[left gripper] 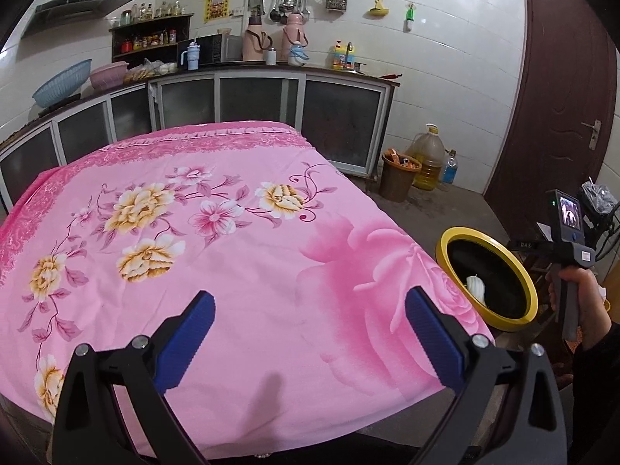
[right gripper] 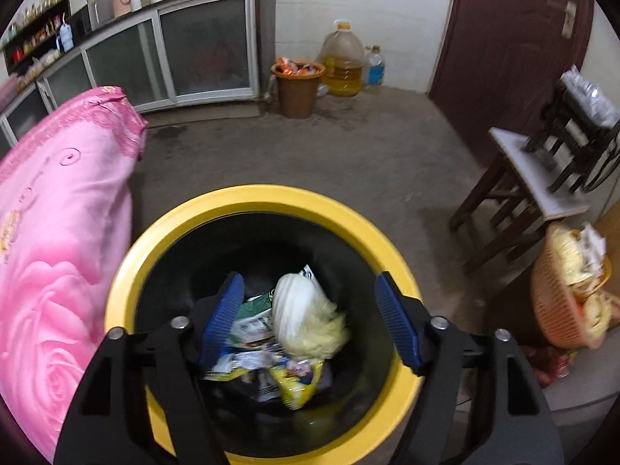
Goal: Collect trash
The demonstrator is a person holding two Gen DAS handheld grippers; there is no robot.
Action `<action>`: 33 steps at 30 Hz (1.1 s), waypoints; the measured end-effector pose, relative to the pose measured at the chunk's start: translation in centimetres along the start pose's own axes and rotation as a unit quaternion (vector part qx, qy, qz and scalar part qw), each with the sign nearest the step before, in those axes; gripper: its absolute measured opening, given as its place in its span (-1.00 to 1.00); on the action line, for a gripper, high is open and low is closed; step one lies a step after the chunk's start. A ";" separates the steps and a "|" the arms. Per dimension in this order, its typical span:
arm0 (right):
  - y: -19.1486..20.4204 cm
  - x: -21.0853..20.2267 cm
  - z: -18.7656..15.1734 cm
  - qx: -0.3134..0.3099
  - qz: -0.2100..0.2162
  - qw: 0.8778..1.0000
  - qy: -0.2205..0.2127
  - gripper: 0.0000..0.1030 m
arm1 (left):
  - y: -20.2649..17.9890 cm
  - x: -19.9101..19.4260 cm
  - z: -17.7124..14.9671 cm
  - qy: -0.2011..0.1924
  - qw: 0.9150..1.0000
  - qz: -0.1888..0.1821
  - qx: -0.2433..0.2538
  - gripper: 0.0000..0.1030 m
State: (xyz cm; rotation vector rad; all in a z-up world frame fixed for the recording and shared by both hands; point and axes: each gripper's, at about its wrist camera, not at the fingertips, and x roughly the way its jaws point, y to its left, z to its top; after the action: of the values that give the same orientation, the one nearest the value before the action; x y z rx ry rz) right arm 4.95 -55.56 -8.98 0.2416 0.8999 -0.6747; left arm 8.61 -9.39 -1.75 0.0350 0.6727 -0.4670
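Observation:
A black trash bin with a yellow rim (right gripper: 267,197) stands on the floor beside the table; it also shows in the left wrist view (left gripper: 531,290). Inside lie a piece of pale cabbage (right gripper: 306,314), torn wrappers (right gripper: 252,325) and a yellow snack packet (right gripper: 298,379). My right gripper (right gripper: 310,310) is open and empty, held over the bin's mouth. My left gripper (left gripper: 310,314) is open and empty above the near edge of the table with the pink floral cloth (left gripper: 217,248). No trash shows on the cloth.
A brown bucket (right gripper: 298,89) with wrappers, an oil jug (right gripper: 343,64) and a blue bottle stand by the far wall. A wooden stool (right gripper: 519,182) and an orange basket (right gripper: 565,298) are to the bin's right. Kitchen cabinets (left gripper: 271,100) run behind the table.

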 end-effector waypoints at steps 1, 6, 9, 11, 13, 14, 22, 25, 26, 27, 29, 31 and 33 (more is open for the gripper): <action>0.1 -0.3 0.0 -0.008 -0.011 1.000 -0.008 0.47 | 0.4 -0.2 -0.1 0.002 1.000 -0.005 -0.009 0.84; 0.8 -4.0 -0.2 0.000 0.014 0.998 -0.054 0.49 | 2.4 -1.6 -0.7 -0.018 0.998 -0.007 -0.060 0.84; 2.5 -8.3 -0.9 -0.018 0.052 0.992 -0.114 0.74 | 3.2 -2.3 -0.8 -0.028 0.995 0.036 -0.084 0.84; 3.6 -10.9 -1.4 -0.029 0.080 0.985 -0.150 0.81 | 3.4 -2.8 -1.0 -0.041 0.992 0.078 -0.086 0.84; 5.0 -13.8 -2.2 -0.042 0.110 0.976 -0.183 0.84 | 3.5 -3.8 -1.3 -0.069 0.987 0.118 -0.085 0.84; 5.7 -15.5 -2.8 -0.043 0.129 0.970 -0.202 0.84 | 3.6 -4.4 -1.5 -0.082 0.983 0.139 -0.088 0.84; 10.6 -23.6 -7.1 -0.044 0.231 0.930 -0.281 0.85 | 5.6 -8.9 -1.5 -0.125 0.969 0.195 -0.091 0.84; 13.0 -25.6 -9.2 -0.061 0.214 0.928 -0.299 0.85 | 5.7 -10.5 -1.8 -0.133 0.960 0.231 -0.086 0.84; 13.6 -26.2 -10.1 -0.061 0.215 0.924 -0.311 0.85 | 5.7 -10.9 -1.9 -0.137 0.957 0.241 -0.085 0.84; 14.1 -26.8 -10.9 -0.062 0.210 0.921 -0.322 0.85 | 5.6 -11.5 -2.2 -0.141 0.953 0.254 -0.083 0.84; 14.9 -27.4 -11.9 -0.063 0.206 0.920 -0.328 0.85 | 5.5 -12.1 -2.6 -0.143 0.949 0.271 -0.080 0.84; 15.3 -27.5 -13.1 -0.059 0.218 0.920 -0.320 0.85 | 5.6 -12.2 -2.9 -0.131 0.951 0.269 -0.081 0.84; 15.9 -27.6 -14.4 -0.063 0.219 0.923 -0.310 0.85 | 5.8 -12.2 -3.5 -0.119 0.954 0.257 -0.095 0.84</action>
State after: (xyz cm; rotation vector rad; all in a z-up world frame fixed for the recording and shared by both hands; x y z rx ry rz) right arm -6.18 -24.56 2.65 0.0947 0.2557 -0.2398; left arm 0.63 1.36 2.21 -0.0275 0.4430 0.0968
